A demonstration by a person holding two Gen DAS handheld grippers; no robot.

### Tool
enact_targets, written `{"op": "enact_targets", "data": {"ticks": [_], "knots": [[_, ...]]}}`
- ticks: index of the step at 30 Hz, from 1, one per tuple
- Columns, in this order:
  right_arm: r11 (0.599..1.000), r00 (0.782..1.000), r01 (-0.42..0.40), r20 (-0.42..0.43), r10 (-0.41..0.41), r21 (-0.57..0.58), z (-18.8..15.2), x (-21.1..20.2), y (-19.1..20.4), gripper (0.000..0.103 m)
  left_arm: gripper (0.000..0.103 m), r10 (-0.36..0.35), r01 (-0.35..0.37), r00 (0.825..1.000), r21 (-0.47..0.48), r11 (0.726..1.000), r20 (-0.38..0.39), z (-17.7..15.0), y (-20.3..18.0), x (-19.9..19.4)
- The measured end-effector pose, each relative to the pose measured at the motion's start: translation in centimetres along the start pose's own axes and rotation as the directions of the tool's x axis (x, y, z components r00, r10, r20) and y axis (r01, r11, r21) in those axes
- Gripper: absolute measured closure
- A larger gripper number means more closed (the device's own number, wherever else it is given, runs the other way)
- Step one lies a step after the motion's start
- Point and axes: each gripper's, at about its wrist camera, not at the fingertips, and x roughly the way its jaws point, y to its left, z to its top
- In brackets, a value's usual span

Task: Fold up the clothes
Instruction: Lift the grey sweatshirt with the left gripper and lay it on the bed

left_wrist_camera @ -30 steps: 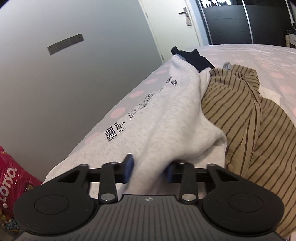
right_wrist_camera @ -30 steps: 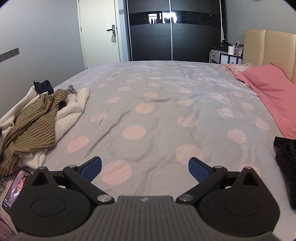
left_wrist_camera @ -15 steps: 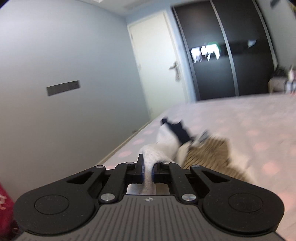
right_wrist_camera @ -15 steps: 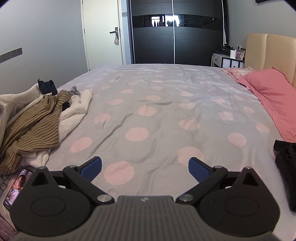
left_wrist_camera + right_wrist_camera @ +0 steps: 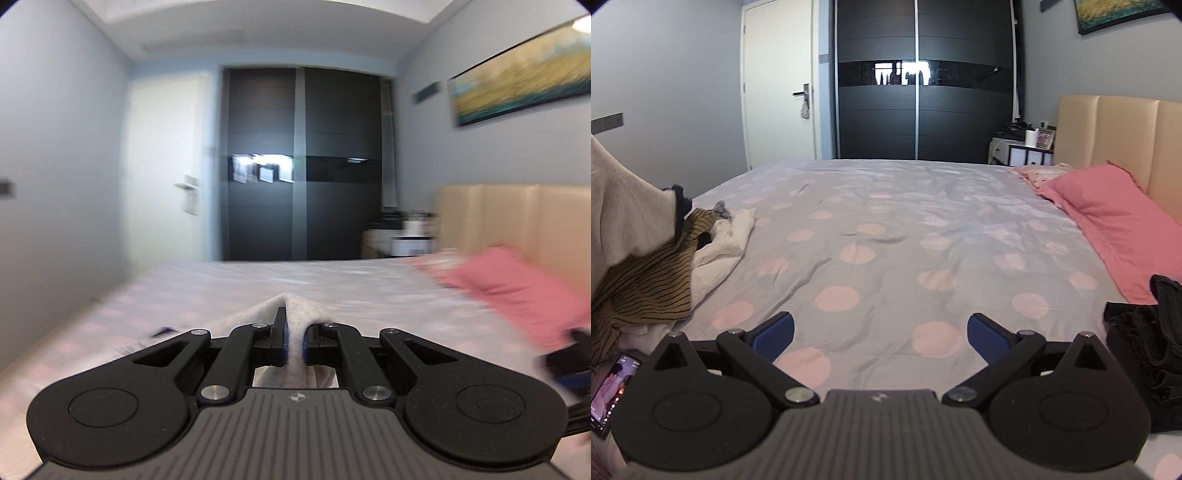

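Note:
My left gripper (image 5: 294,341) is shut on a fold of the light grey sweatshirt (image 5: 295,325) and holds it up above the bed; the view is blurred. The same sweatshirt hangs lifted at the left edge of the right wrist view (image 5: 624,218). Under it lie a brown striped garment (image 5: 646,291) and a white garment (image 5: 727,240) in a pile at the bed's left side. My right gripper (image 5: 881,334) is open and empty, low over the dotted grey bedsheet (image 5: 886,240).
A folded black garment (image 5: 1145,350) lies at the bed's right edge. A pink pillow (image 5: 1115,225) lies against the beige headboard (image 5: 1119,136). A phone (image 5: 611,391) lies at the lower left. A dark wardrobe (image 5: 923,81) and a door (image 5: 779,85) stand beyond the bed.
My left gripper closed on the sweatshirt, lifted it off the pile and swung right toward the bed's middle. The right gripper stayed open and rose slightly.

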Motion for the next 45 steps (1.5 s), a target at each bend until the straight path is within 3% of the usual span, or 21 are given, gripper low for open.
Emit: {"op": "enact_targets", "data": {"ticks": [3, 5, 8, 11, 14, 18, 21, 23, 27, 30, 33, 35, 38, 40, 45], "knots": [[0.999, 0.999, 0.033, 0.005, -0.033, 0.019, 0.1, -0.3, -1.0, 0.002, 0.099, -0.179, 0.179, 0.983, -0.018, 0.984, -0.034, -1.1, -4.5, -0.1], [0.998, 0.998, 0.06, 0.013, -0.061, 0.03, 0.3, -0.5, -1.8, 0.002, 0.099, -0.307, 0.307, 0.95, -0.011, 0.952, -0.057, -1.9, -7.7, -0.3], [0.993, 0.994, 0.105, 0.028, -0.107, 0.05, 0.9, -1.0, -3.3, 0.002, 0.099, -0.486, 0.487, 0.869, -0.011, 0.873, -0.096, -2.8, -11.8, -0.8], [0.983, 0.987, 0.157, 0.032, -0.16, 0.096, 1.6, -1.7, -5.7, 0.002, 0.099, -0.597, 0.604, 0.789, 0.006, 0.797, -0.143, -3.9, -14.5, -1.1], [0.972, 0.981, 0.189, 0.011, -0.192, 0.136, 1.4, -2.4, -7.8, 0.002, 0.098, -0.632, 0.656, 0.733, 0.018, 0.754, -0.252, -6.2, -16.0, -0.7], [0.971, 0.98, 0.201, -0.026, -0.2, 0.13, 0.5, -2.7, -8.9, 0.002, 0.095, -0.62, 0.668, 0.683, -0.014, 0.744, -0.386, -9.0, -16.0, 0.7], [0.977, 0.983, 0.179, -0.062, -0.173, 0.115, -0.2, -2.6, -9.1, 0.002, 0.072, -0.606, 0.663, 0.657, -0.04, 0.748, -0.449, -10.1, -15.0, 1.1], [0.981, 0.986, 0.156, -0.077, -0.147, 0.116, -0.8, -2.7, -9.2, 0.002, 0.051, -0.61, 0.662, 0.645, -0.06, 0.747, -0.46, -10.3, -13.3, 0.6], [0.987, 0.99, 0.091, -0.12, -0.075, 0.131, -1.2, -2.4, -9.0, 0.002, 0.046, -0.611, 0.645, 0.633, -0.114, 0.756, -0.475, -9.7, -9.3, 0.5], [0.99, 0.987, 0.037, -0.162, -0.015, 0.135, -1.4, -2.0, -8.3, 0.002, 0.044, -0.539, 0.565, 0.682, -0.11, 0.818, -0.494, -9.3, -5.8, 1.3], [0.997, 0.973, -0.004, -0.23, 0.022, 0.077, -1.7, -1.1, -7.0, 0.002, 0.043, -0.401, 0.439, 0.74, -0.064, 0.896, -0.54, -8.8, -3.6, 3.0], [1.0, 0.96, -0.029, -0.278, 0.031, 0.013, -2.0, -0.2, -5.9, 0.002, 0.043, -0.326, 0.381, 0.755, -0.023, 0.924, -0.569, -8.6, -1.9, 4.4], [0.99, 0.937, -0.108, -0.342, 0.072, -0.087, -2.1, 1.2, -4.3, 0.003, 0.043, -0.207, 0.311, 0.765, 0.068, 0.948, -0.61, -9.1, 0.1, 6.9], [0.977, 0.916, -0.163, -0.388, 0.097, -0.14, -2.2, 2.4, -3.6, 0.003, 0.043, -0.156, 0.296, 0.751, 0.115, 0.948, -0.641, -9.9, 0.7, 9.2], [0.946, 0.854, -0.256, -0.505, 0.126, -0.196, -2.8, 5.8, -3.1, 0.005, 0.043, -0.096, 0.31, 0.681, 0.167, 0.936, -0.725, -13.4, 3.4, 13.0]]}}
